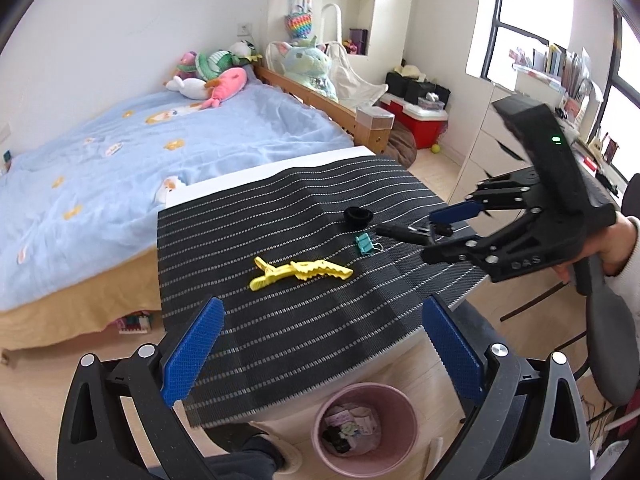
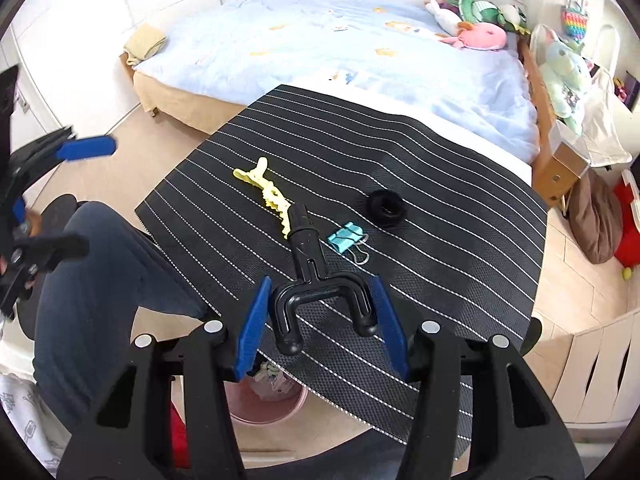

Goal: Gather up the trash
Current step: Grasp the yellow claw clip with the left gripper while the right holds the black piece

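Note:
My right gripper is shut on a black forked plastic piece and holds it above the striped black mat; it also shows in the left wrist view, with the piece sticking out to the left. My left gripper is open and empty, above the mat's near edge. On the mat lie a yellow hair clip, a teal binder clip and a black ring. A pink trash bin holding scraps stands on the floor below the mat's edge.
A bed with a blue cover lies behind the table, plush toys at its head. A red box, white drawers and a dark chair are to the right. A person's leg is by the table.

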{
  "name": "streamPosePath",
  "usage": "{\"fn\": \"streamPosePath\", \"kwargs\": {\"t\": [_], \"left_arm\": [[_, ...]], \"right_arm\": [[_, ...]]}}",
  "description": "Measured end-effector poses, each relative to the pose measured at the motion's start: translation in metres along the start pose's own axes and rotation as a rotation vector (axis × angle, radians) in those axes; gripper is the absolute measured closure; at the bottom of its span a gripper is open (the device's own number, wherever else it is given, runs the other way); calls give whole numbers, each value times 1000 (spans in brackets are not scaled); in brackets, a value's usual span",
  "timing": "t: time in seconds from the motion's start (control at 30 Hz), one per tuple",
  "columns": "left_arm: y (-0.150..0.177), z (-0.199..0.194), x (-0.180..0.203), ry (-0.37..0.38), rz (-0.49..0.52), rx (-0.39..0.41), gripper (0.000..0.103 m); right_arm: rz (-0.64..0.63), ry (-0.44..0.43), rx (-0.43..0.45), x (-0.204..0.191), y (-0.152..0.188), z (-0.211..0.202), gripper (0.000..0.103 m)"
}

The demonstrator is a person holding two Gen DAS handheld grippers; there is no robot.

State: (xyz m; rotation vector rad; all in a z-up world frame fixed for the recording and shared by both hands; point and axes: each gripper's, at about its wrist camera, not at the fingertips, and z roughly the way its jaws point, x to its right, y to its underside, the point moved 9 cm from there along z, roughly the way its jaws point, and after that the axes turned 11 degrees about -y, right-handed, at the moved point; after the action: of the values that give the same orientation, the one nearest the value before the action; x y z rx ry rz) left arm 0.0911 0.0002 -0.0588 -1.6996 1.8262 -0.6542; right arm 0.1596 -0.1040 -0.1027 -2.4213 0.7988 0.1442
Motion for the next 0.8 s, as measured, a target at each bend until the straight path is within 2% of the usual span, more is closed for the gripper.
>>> {"fn": "streamPosePath", "kwargs": {"t": [0.1,0.33,0.5,0.67,0.7,0.77,0.8], "left_arm": [[-12,17,-1,-2,59,-26,8],[-30,62,4,68,233,-109,8],[-27,91,12,89,389,-150,8],[-19,112,20,118,484,-189,8],[-17,116,21,120,496,-203,10],[-9,123,22,128,521,-244,27],[-7,126,22,129,523,-258,30]], "right_arm": [[14,-2,0,5,3,-4,51],[37,2,-1,13,9,-12,51],[45,3,-3,16,12,-14,51],[52,4,-10,20,15,-14,51],[54,4,-11,20,16,-14,51],[58,2,-14,21,18,-13,51],[60,3,-17,22,19,-12,51]]}}
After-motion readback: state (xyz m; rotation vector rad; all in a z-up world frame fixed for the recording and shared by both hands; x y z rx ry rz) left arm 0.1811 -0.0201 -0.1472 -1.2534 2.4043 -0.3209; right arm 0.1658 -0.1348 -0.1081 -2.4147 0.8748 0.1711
